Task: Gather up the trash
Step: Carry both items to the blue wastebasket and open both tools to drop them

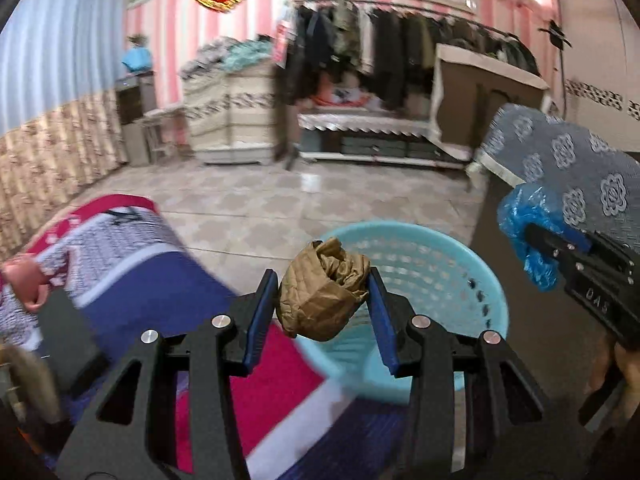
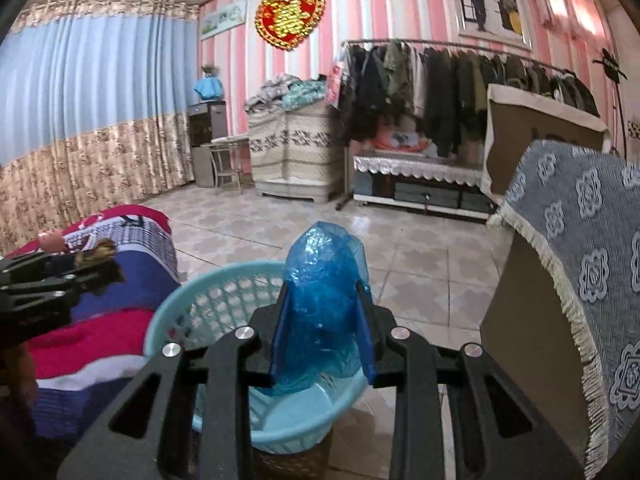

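My left gripper (image 1: 323, 284) is shut on a crumpled brown paper wad (image 1: 320, 294), held above the near left rim of a light blue plastic basket (image 1: 448, 264). My right gripper (image 2: 323, 308) is shut on a crumpled blue plastic bag (image 2: 320, 300), which hangs over the same basket (image 2: 224, 292). In the left wrist view the right gripper (image 1: 528, 236) with its blue bag (image 1: 520, 216) comes in from the right, beside the basket. The left gripper (image 2: 108, 268) shows at the left edge of the right wrist view, with a bit of brown paper (image 2: 96, 250) at its tip.
A bed with a red, white and blue blanket (image 1: 152, 272) lies to the left of the basket. A piece of furniture under a grey patterned cloth (image 2: 580, 240) stands to the right. Tiled floor (image 2: 420, 240) stretches ahead to a clothes rack (image 2: 460, 68) and cabinets by the striped wall.
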Demonstrator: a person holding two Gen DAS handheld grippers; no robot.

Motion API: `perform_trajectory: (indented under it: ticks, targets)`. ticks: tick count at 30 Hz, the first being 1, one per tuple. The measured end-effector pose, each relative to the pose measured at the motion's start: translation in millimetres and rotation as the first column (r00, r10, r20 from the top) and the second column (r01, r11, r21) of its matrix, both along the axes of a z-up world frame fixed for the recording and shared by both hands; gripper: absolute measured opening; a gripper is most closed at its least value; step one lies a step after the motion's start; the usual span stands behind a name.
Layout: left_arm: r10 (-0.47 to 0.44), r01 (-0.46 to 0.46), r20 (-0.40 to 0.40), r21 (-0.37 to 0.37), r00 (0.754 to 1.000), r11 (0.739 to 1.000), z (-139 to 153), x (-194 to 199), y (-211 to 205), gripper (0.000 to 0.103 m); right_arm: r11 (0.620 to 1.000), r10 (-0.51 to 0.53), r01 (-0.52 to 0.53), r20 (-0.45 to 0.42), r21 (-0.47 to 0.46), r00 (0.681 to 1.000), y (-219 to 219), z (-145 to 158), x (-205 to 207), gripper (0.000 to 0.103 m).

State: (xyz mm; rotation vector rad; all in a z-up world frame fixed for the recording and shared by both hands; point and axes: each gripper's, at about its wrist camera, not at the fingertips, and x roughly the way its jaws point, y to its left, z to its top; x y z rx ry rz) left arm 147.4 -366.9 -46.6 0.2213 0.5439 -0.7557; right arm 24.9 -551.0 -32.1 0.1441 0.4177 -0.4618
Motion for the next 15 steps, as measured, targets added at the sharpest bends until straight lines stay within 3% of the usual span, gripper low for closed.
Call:
perform_trajectory:
  ticks: [5,8,10,15]
  targets:
    - [-0.035,0.035,-0.016,0.044,0.999,0.998,-27,20,-43,0.046,1.000,-0.018,0.019,-0.014,0.021,1.000,-15,-14,3,0.030]
    - [-0.034,0.036,-0.036,0.054,0.999,0.998,-34,29,-54,0.056,0.999,-0.023,0.024,-0.018,0.024,1.000,-19,-18,6,0.030]
    - [-0.020,0.022,-0.042,0.061,0.999,0.998,-36,36,-57,0.074,0.999,-0.024,0.025,-0.020,0.026,1.000,-18,-22,9,0.030]
    - [0.059,-0.058,-0.026,0.032,0.998,0.998,-26,49,-38,0.090,0.999,-0.017,0.017,-0.023,0.030,1.000,-14,-26,17,0.030]
